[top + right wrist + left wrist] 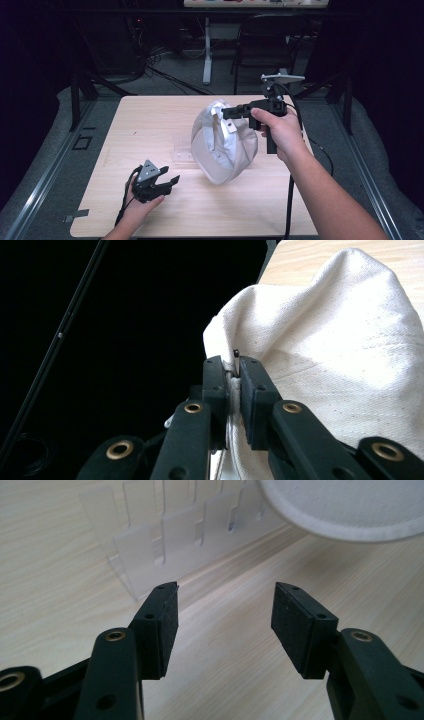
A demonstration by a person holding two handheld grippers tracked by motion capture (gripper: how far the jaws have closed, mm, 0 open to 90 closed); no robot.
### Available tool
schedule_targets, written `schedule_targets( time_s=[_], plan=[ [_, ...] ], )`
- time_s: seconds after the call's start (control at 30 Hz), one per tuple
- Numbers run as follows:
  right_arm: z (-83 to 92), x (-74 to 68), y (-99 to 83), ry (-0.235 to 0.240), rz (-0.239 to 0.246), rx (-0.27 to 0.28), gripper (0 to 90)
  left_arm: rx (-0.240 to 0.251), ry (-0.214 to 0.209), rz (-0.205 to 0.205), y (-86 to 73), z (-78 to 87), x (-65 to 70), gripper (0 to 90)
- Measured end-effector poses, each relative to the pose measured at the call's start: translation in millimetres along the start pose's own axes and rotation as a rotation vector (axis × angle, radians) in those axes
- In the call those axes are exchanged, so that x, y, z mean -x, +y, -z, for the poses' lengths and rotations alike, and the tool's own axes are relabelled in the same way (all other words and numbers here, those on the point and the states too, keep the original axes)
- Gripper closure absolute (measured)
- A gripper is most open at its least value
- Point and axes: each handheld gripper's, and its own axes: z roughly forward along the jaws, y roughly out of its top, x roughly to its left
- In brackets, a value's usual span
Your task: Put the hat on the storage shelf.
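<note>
Slippage threatens the white cap at frame centre, since the right gripper pinches only its thin edge while the left gripper waits spread and empty at lower left.

The white cloth cap hangs above the middle of the table. It is pinched at its top edge, and its round brim points down, close to the wood. The cloth looks soft and wrinkled.

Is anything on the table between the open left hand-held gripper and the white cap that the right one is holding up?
Nothing visible blocks it. The left hand-held gripper looks across bare table toward the white cap. A clear plastic rack stands off to one side of that line. The right hand-held gripper pinches the cap's edge.
</note>
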Motion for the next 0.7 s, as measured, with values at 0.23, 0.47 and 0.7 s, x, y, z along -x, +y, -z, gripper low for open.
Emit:
schedule_targets(
  time_s=[0.23,0.47,0.7],
  plan=[
    [-1.0,-0.6,9.6,-0.012,-0.008,0.034,82.7,0.023,-0.036,-0.093,27.2,-7.7,33.5,39.4],
    [0.1,-1.1,17.5,-0.037,-0.014,0.065,82.7,0.004,-0.086,-0.176,44.6,-27.4,71.0,37.7],
    [-1.8,-1.1,21.5,-0.053,-0.014,0.098,82.7,-0.017,-0.062,-0.188,57.7,-49.9,93.8,38.8]
  ],
)
